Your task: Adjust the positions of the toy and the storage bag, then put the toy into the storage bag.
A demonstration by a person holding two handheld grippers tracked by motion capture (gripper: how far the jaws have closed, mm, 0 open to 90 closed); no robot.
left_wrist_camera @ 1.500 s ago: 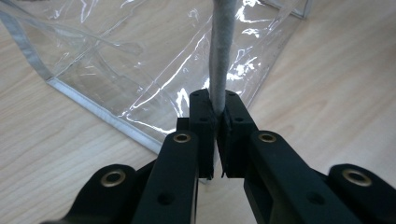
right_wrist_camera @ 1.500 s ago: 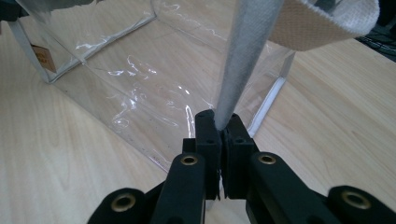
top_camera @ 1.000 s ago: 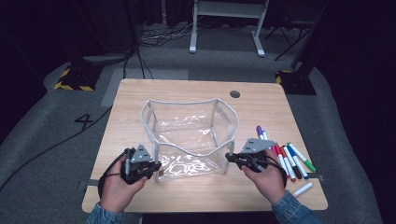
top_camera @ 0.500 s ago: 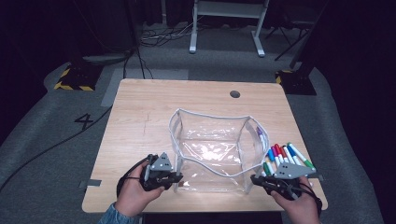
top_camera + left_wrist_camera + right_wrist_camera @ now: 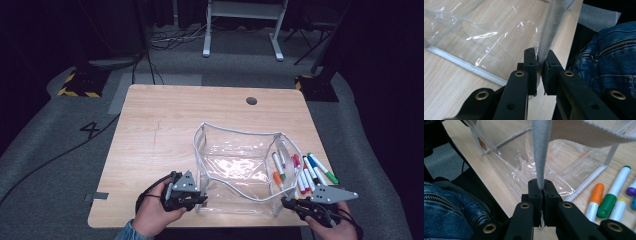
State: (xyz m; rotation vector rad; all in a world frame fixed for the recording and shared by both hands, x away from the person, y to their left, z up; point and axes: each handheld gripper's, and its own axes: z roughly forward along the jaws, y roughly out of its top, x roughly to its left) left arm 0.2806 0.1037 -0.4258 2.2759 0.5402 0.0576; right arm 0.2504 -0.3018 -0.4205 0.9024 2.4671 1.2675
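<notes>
- The left hand-held gripper (image 5: 197,199) is clamping the grey trim of the clear pouch (image 5: 240,170) at its near left corner; in the left gripper view the trim (image 5: 548,37) is running straight up from between the closed jaws.
- The right hand-held gripper (image 5: 287,204) is pinching the same trim at the near right corner, jaws closed on it, the strip (image 5: 541,152) rising between them in the right gripper view.
- The pouch is sitting at the near right of the bench (image 5: 165,130), mouth up and held open between the two grips, its near edge close to the bench edge.
- The markers (image 5: 305,172) are lying just beside the pouch's right wall, some of them showing through the clear plastic, so I cannot tell whether any are already inside.
- To do this step well, I judge both grips should be staying firm and level, pulling gently apart so the mouth is staying taut and open.
- The soft plastic is likely to be sagging or buckling if one hand is dropping or drifting inward.
- Any sliding should be slow, since the right wall is brushing the markers and could be rolling them toward the bench edge.
- The far half of the bench is bare wood with a cable hole (image 5: 251,100).
</notes>
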